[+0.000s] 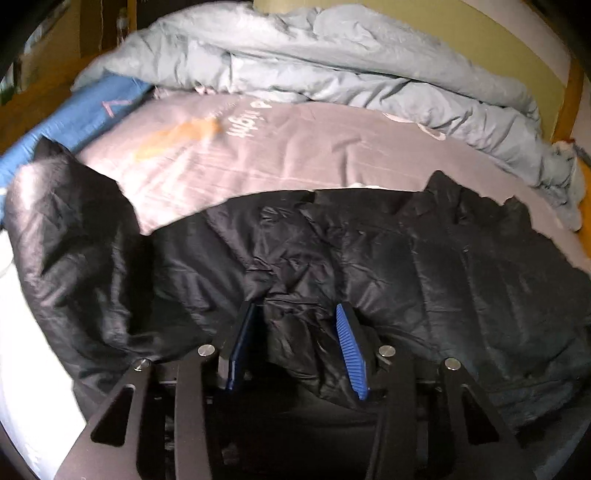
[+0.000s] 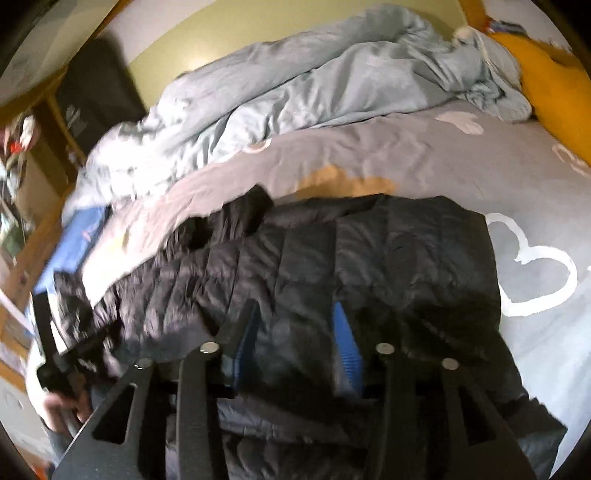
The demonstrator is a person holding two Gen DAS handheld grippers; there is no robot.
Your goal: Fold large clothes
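Left wrist view: a black puffer jacket (image 1: 332, 258) is seen spread across a bed, on a grey bedsheet (image 1: 295, 155) printed with white script and an orange patch. One sleeve (image 1: 62, 206) of the jacket is bent up toward the far side of the jacket, beside a blue cloth (image 1: 74, 114). A rumpled pale blue duvet (image 1: 314, 55) is heaped beyond the jacket, against a yellow-green wall (image 1: 424, 22).

The left hand-held gripper (image 1: 297, 314) is held over the near part of the jacket; its blue-padded fingers (image 1: 349, 347) are spread apart, with jacket fabric lying in the gap. Whether the pads touch the fabric cannot be told.

Right wrist view: the quilted body of the jacket (image 2: 369, 258) is laid flat on the bedsheet (image 2: 443, 155), just beside a white heart print (image 2: 535, 273). The right hand-held gripper (image 2: 295, 314) is held above the jacket's near edge, fingers (image 2: 347, 343) spread and closed on nothing. The frame is blurred. The duvet (image 2: 295, 92) is bunched beyond the jacket, and an orange pillow (image 2: 554, 81) is seen past the duvet's end. Part of the left hand-held gripper (image 2: 55, 354) shows as a dark blurred form at the jacket's far sleeve end.
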